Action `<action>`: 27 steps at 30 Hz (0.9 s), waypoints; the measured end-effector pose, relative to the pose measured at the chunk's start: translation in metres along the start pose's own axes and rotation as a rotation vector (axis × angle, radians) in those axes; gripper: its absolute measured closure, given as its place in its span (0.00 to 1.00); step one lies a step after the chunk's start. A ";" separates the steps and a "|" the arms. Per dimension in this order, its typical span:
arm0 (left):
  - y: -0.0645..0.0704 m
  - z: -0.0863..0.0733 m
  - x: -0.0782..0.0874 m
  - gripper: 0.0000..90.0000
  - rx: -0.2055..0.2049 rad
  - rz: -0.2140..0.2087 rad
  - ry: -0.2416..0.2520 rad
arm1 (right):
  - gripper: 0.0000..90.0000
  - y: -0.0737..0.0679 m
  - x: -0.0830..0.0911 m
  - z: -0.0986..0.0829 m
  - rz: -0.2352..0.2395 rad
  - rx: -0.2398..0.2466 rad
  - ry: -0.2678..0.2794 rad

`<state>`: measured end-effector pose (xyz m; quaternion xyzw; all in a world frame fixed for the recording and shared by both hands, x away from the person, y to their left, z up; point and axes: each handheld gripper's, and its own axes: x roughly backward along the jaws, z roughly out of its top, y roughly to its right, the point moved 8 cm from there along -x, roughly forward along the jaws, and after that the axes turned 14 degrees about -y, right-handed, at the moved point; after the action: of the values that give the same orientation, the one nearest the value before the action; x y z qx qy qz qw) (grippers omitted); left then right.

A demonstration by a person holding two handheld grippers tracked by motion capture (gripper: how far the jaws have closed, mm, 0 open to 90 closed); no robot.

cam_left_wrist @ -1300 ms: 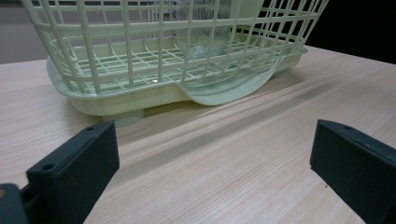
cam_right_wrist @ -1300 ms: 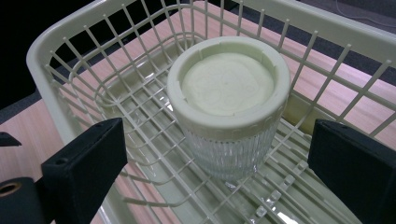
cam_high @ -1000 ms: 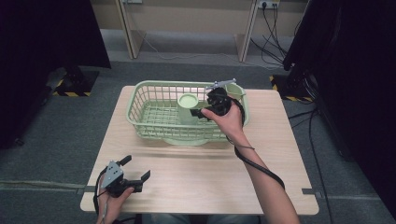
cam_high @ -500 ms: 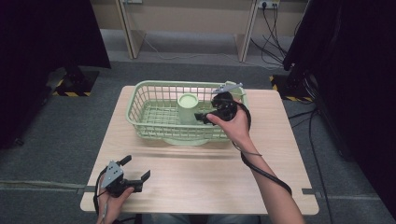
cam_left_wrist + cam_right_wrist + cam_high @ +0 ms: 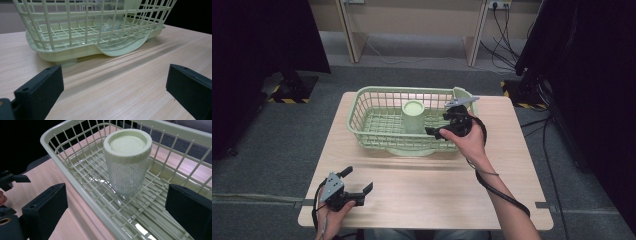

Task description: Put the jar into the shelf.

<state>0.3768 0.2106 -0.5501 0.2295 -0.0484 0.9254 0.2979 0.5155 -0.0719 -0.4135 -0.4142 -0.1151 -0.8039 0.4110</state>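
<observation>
The light wooden tabletop [image 5: 427, 185] takes up the middle of the high view, running from the centre down towards the bottom edge. On its far half, just above the middle of the frame, stands the pale green plastic lattice basket on its drip tray [image 5: 377, 122]. In the left hand-held gripper view that basket fills the upper half of the frame [image 5: 75, 47], its tray lip curving down to the wood.

Inside the basket, near the centre of the high view, the ribbed clear glass jar with a pale green lid [image 5: 413, 116] stands upright on the basket floor. In the right hand-held gripper view the jar sits in the upper middle of the frame [image 5: 127, 160], apart from the basket walls.

The right hand-held gripper [image 5: 443, 125] hangs over the basket's right-hand part, right of centre in the high view, pointing towards the jar; its jaws stand wide apart, holding nothing, with the jar between and beyond them.

The left hand-held gripper [image 5: 358, 186] rests low at the lower left of the high view, well apart from the basket, its jaws also spread wide over bare wood.
</observation>
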 end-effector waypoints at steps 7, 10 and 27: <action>0.000 0.000 0.000 0.01 0.001 0.001 -0.001 | 0.05 0.000 0.006 -0.012 -0.003 -0.003 0.009; 0.000 0.000 0.000 0.01 0.000 0.002 -0.001 | 0.05 0.001 0.008 -0.017 -0.007 -0.003 0.011; 0.000 0.000 0.000 0.01 0.000 0.004 -0.002 | 0.05 -0.001 0.014 -0.045 -0.007 -0.009 0.024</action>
<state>0.3770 0.2107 -0.5503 0.2303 -0.0493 0.9257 0.2962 0.4848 -0.1027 -0.4313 -0.4060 -0.1082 -0.8107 0.4077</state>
